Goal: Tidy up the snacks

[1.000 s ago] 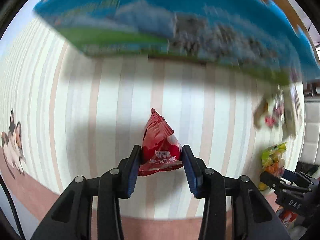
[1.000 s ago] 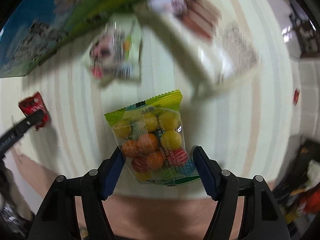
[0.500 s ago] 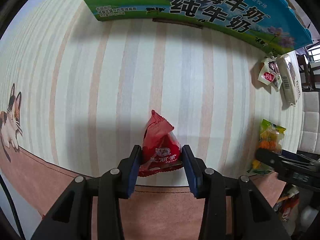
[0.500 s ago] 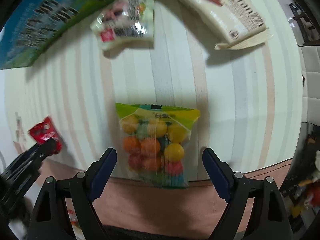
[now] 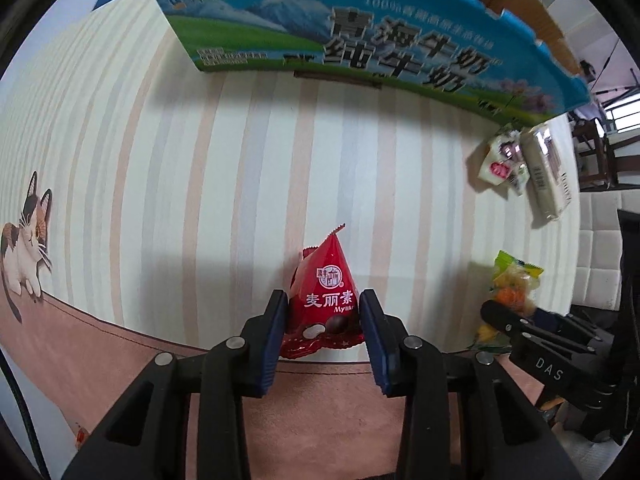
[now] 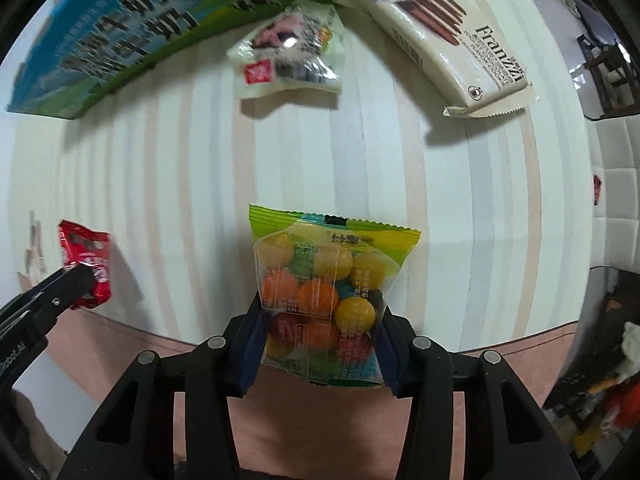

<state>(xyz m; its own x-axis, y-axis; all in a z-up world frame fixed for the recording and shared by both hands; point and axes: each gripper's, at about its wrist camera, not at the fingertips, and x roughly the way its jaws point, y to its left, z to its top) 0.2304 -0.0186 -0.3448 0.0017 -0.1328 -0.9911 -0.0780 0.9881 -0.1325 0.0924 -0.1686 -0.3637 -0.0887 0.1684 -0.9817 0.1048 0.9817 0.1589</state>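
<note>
Striped tablecloth, near edge: left gripper pinches a red triangular chocolate packet, right gripper pinches a clear bag of coloured gumballs; both seem ready for lifting toward the blue-green cardboard milk box at the far edge.

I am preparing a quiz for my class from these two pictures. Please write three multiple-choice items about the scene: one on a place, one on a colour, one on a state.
1. Where does the Franzzi pack lie?
A. right of the white pouch
B. inside the milk carton box
C. under the candy bag

2. What colour is the triangular snack?
A. blue
B. red
C. white

3. How is the right tool?
A. wide open
B. not visible
C. closed on the candy bag

Answers: 1 A, they lie side by side. 2 B, red wrapper in the left tool. 3 C, pads press the bag's sides.
</note>
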